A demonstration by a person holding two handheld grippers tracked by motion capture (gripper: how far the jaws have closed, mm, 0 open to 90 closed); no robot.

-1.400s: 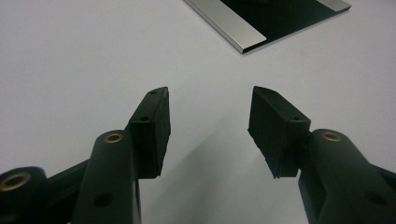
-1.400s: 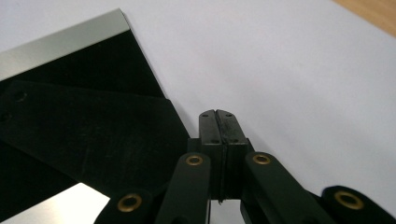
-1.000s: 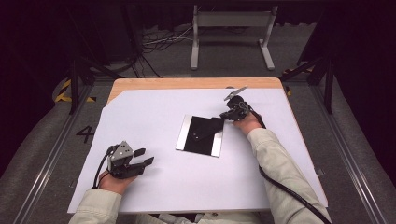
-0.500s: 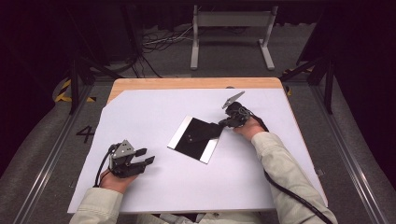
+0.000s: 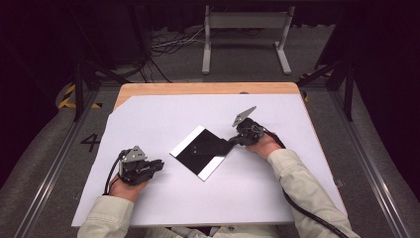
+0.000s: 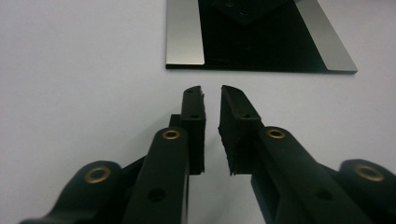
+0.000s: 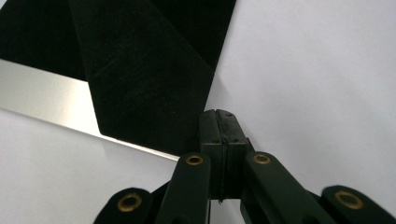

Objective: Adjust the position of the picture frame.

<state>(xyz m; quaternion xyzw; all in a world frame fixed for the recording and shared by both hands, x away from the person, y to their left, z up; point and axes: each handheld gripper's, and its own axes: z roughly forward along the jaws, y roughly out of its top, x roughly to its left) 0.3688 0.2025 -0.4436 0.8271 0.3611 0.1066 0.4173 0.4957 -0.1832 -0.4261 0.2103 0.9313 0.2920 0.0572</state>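
Nearest the person, the left gripper (image 5: 159, 164) rests on the white sheet (image 5: 163, 114) just short of the black plate (image 5: 203, 151), its jaws having just been closing to a narrow gap with nothing between them. Beyond it, the plate lies flat mid-sheet, turned diamond-wise, silver strips along two edges. At the plate's far-right corner the right gripper (image 5: 231, 143) sits clenched on that edge. Repositioning looks underway, not finished.

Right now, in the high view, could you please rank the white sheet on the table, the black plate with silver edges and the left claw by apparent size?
1. White sheet
2. Black plate with silver edges
3. Left claw, clearly smallest
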